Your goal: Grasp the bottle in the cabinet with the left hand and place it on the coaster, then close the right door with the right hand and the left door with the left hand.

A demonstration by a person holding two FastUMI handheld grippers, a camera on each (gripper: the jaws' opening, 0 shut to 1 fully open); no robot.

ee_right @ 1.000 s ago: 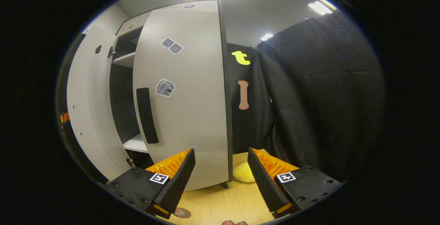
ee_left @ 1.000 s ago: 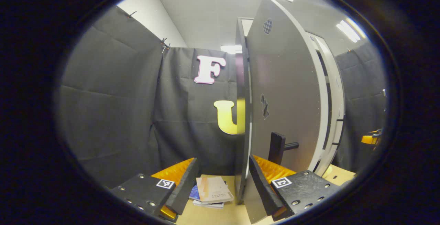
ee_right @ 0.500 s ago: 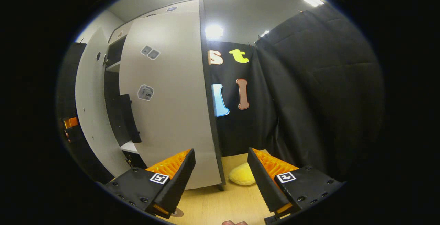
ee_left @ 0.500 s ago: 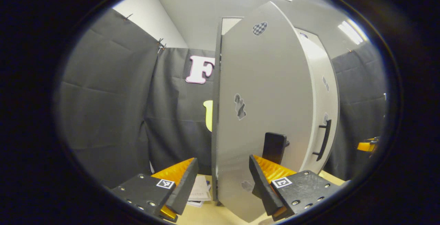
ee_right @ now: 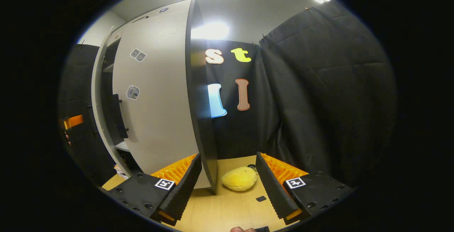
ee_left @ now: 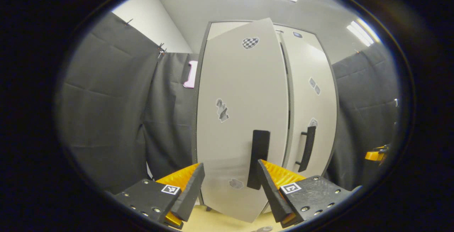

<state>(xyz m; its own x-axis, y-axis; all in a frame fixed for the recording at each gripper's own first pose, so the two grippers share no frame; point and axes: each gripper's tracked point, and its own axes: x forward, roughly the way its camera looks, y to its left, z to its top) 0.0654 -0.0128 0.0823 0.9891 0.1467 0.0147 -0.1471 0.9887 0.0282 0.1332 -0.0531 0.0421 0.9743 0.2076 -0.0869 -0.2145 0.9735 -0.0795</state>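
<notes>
A light wooden table (ee_right: 227, 207) carries everything here. The tall grey cabinet (ee_right: 159, 93) stands on it, its foot meeting the wood at the left of the right gripper view. Just beside the cabinet's near corner, to the right, a soft yellow lump (ee_right: 239, 178) lies on the table, close to the black cloth wall behind it. A small dark flat piece (ee_right: 261, 198) lies on the wood a little nearer the camera than the lump, apart from it. In the left gripper view the same wooden table (ee_left: 216, 221) shows as a narrow strip below the cabinet (ee_left: 244, 118), whose bottom edge stands on it.
</notes>
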